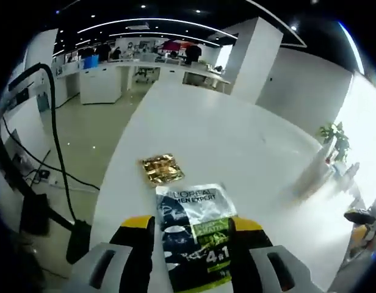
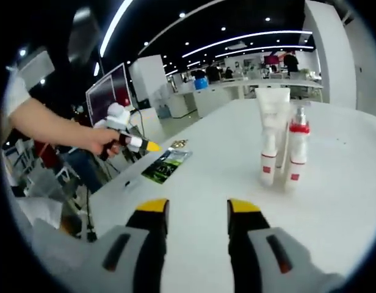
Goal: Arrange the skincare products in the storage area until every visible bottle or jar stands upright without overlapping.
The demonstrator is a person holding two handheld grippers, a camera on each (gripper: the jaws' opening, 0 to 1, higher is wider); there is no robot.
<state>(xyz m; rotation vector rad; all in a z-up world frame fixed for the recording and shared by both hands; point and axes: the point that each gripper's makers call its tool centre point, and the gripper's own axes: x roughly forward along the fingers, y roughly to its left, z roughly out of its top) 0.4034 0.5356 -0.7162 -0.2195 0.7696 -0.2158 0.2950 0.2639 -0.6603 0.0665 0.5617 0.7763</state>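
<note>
A dark L'Oreal Men Expert sachet [image 1: 195, 227] lies flat on the white table [image 1: 237, 140], between the spread yellow-tipped jaws of my left gripper [image 1: 193, 223], which is open. Just beyond it rests a small gold sachet [image 1: 160, 169]. In the right gripper view a white tube [image 2: 271, 137] and a bottle with red bands [image 2: 296, 146] stand upright side by side, close together. My right gripper [image 2: 198, 209] is open and empty, short of them. A hand holds the left gripper [image 2: 132, 141] over the dark sachet [image 2: 166, 165], with the gold sachet [image 2: 179, 144] beyond.
The table's left edge [image 1: 118, 183] drops to the floor, where black cables and a stand [image 1: 60, 183] run. Office counters [image 1: 115, 76] and a white pillar [image 1: 252, 58] stand behind. A potted plant [image 1: 336, 137] is at the right. A monitor [image 2: 108, 91] stands past the table.
</note>
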